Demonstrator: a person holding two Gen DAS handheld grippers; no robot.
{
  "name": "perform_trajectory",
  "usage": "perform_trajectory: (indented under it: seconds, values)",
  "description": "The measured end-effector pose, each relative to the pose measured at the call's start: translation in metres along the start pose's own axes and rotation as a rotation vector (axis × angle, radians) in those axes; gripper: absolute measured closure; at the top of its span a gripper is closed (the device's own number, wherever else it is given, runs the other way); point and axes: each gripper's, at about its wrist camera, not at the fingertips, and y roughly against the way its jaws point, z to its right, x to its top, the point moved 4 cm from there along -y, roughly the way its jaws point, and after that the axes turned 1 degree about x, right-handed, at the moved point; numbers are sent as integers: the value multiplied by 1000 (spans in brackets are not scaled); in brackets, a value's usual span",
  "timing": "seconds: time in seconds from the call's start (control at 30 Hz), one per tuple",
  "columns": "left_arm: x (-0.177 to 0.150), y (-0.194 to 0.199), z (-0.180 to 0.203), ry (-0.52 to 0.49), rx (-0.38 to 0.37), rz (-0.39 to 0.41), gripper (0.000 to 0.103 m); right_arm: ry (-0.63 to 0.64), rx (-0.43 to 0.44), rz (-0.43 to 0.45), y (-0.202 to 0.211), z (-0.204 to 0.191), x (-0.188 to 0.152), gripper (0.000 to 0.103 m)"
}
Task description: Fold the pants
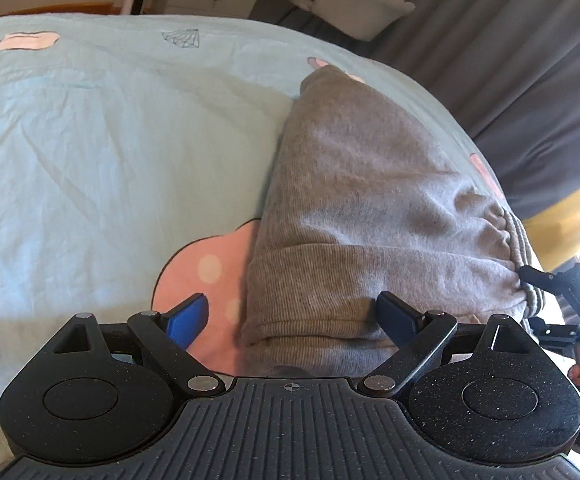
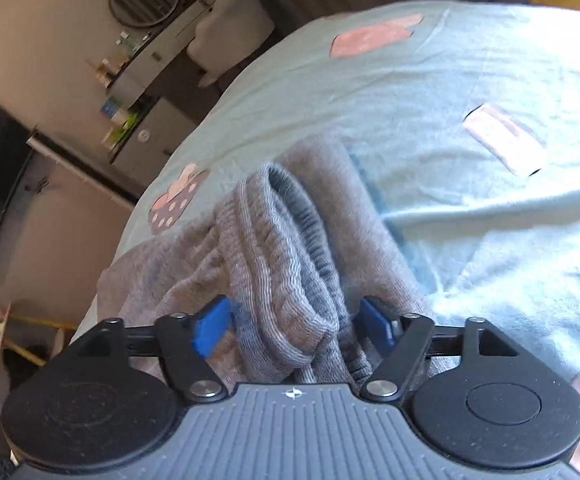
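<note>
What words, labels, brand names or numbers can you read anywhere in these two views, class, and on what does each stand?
None can be read with certainty.
Right gripper, seen at the edge of the left wrist view: faint pale letters on its black body, too blurred to read.
Bedsheet: only printed pictures, no words.
Grey pants: no label showing.
Items on the dresser: too small to read.

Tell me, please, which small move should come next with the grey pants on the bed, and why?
Probably close the right gripper on the ribbed waistband of the grey knit pants: its blue pads stand open around that bunched band. The left gripper is open too, astride the folded hem edge on the light-blue bed sheet.
</note>
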Motion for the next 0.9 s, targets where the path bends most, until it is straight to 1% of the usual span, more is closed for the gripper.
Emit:
perform_trajectory:
  seconds: [0.03,0.1,0.13,0.17,0.2,0.23,0.33,0.37,0.4,0.47,0.53,0.57,0.6,0.63,0.7,0.77,0.83,0.9]
  values:
    - [1,-1,-1,-3,0,-2,8,-11,24,-19,-3,4,-1,24]
    - [5,-3,1,-11,0,-7,8,-36,55,-18,-5,13,-3,24]
    - [4,-2,2,-15,3,-10,8,-54,79,-25,-9,14,-3,22]
    - [5,-3,2,-17,6,-12,8,-77,91,-29,-11,16,-3,24]
    - [5,-3,3,-17,9,-14,8,-83,97,-29,-12,17,-3,32]
    - [5,-4,2,-14,13,-18,8,-82,95,-22,-11,18,-2,59]
    - [5,-6,2,-8,12,-25,8,-110,134,-24,-10,21,-1,58]
    - [5,-6,2,-8,13,-27,8,-106,134,-27,-12,22,-1,53]
    - [5,-7,2,-8,14,-28,8,-108,135,-29,-14,23,-1,51]
    - [5,-9,3,-8,16,-33,8,-144,160,-38,-19,23,-1,37]
    - [5,-9,3,-5,19,-36,8,-170,187,-48,-24,22,0,35]
    - [5,-9,3,-3,20,-37,8,-179,186,-54,-26,21,1,37]
    - [5,-9,2,-1,23,-37,8,-176,178,-55,-26,18,2,42]
    - [4,-9,2,1,27,-35,8,-157,154,-53,-25,15,2,58]
    - [4,-9,2,3,27,-33,8,-102,117,-52,-21,6,1,61]
    - [3,-8,3,0,28,-30,9,-34,105,-14,-9,-8,2,64]
    - [3,-6,5,-11,32,-24,9,4,120,38,7,-25,5,65]
    - [2,-4,7,-26,36,-11,9,11,167,89,23,-38,11,66]
